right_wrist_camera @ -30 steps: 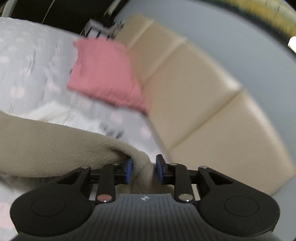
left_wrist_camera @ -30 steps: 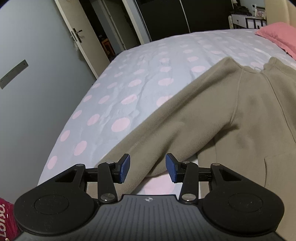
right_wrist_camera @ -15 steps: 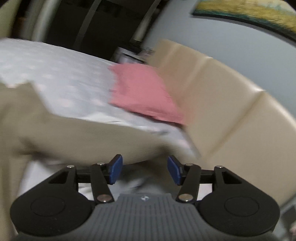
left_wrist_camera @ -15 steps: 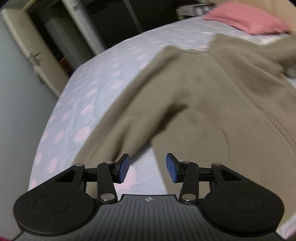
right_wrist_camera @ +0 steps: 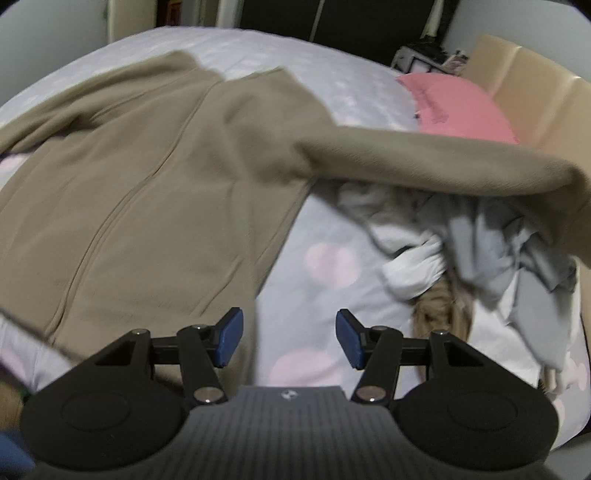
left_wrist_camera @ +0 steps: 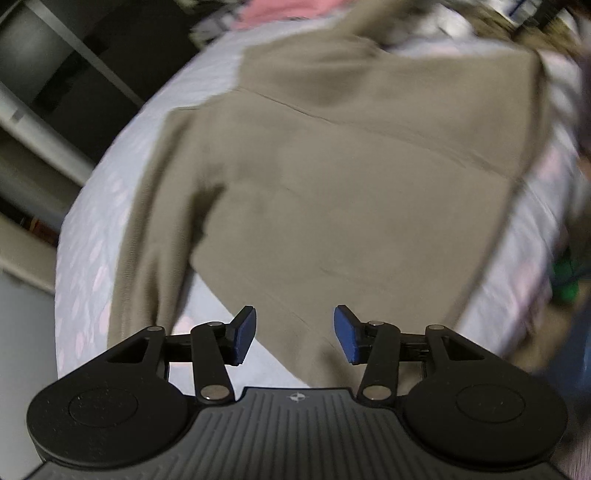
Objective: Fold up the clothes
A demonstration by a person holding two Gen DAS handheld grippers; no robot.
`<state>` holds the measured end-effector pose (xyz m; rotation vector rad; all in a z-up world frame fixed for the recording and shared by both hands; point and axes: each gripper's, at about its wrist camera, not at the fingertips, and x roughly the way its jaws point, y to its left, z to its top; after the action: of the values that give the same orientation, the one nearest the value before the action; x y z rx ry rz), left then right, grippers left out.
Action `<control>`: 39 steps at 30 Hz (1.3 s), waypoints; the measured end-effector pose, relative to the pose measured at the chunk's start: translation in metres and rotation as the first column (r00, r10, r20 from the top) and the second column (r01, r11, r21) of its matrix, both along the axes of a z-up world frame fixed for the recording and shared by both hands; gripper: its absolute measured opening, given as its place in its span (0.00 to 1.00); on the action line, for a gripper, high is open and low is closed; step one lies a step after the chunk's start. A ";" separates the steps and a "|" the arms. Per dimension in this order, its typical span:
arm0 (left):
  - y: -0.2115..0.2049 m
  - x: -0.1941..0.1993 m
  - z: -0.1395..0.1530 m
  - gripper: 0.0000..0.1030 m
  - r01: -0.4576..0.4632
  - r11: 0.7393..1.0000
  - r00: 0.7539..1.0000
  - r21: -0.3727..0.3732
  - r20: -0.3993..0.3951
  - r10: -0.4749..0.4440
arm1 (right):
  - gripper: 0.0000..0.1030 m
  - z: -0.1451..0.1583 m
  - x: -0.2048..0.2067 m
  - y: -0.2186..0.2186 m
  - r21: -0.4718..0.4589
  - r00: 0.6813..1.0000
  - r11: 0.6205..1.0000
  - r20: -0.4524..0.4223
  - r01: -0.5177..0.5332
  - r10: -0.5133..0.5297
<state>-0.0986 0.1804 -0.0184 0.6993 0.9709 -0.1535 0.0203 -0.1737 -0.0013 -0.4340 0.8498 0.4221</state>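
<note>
Fingers (left_wrist_camera: 245, 334) of the left gripper (left_wrist_camera: 295, 338) and the right gripper (right_wrist_camera: 288, 338) stand spread, holding nothing. Tan jacket (right_wrist_camera: 155, 192) lies flat on the bed (right_wrist_camera: 317, 280), unfolded, sleeves outstretched; a clothes pile (right_wrist_camera: 480, 240) sits beside it.

The left wrist camera sits just behind the left claw (left_wrist_camera: 294, 339) and looks forward and down over the lower edge of the tan jacket (left_wrist_camera: 351, 192), very near to it, with the pink pillow (left_wrist_camera: 288, 11) far at the top. The right wrist camera sits behind the right claw (right_wrist_camera: 289, 339) and looks along the bed (right_wrist_camera: 325, 280) toward the headboard (right_wrist_camera: 532, 85), a little higher and further back. Both views share the jacket, the dotted bed cover and the pillow.
</note>
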 end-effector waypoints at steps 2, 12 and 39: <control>-0.007 -0.009 -0.010 0.43 0.054 0.998 0.998 0.044 -0.032 -0.053 | 0.57 -0.005 -0.005 -0.001 -0.001 1.000 1.000 -0.021 -0.008 0.008; -0.035 -0.049 -0.064 0.43 0.326 0.900 0.942 0.290 -0.183 -0.282 | 0.60 -0.011 -0.016 -0.017 0.033 0.998 0.999 -0.067 0.010 -0.008; -0.021 -0.025 -0.066 0.04 0.092 0.953 0.992 0.289 0.062 -0.114 | 0.20 -0.081 -0.008 0.007 0.073 0.944 0.975 -0.273 0.210 -0.183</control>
<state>-0.1236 0.1594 -0.0843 1.0162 0.8904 -0.0764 0.0119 -0.1664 -0.0820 -0.1966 1.1157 0.3402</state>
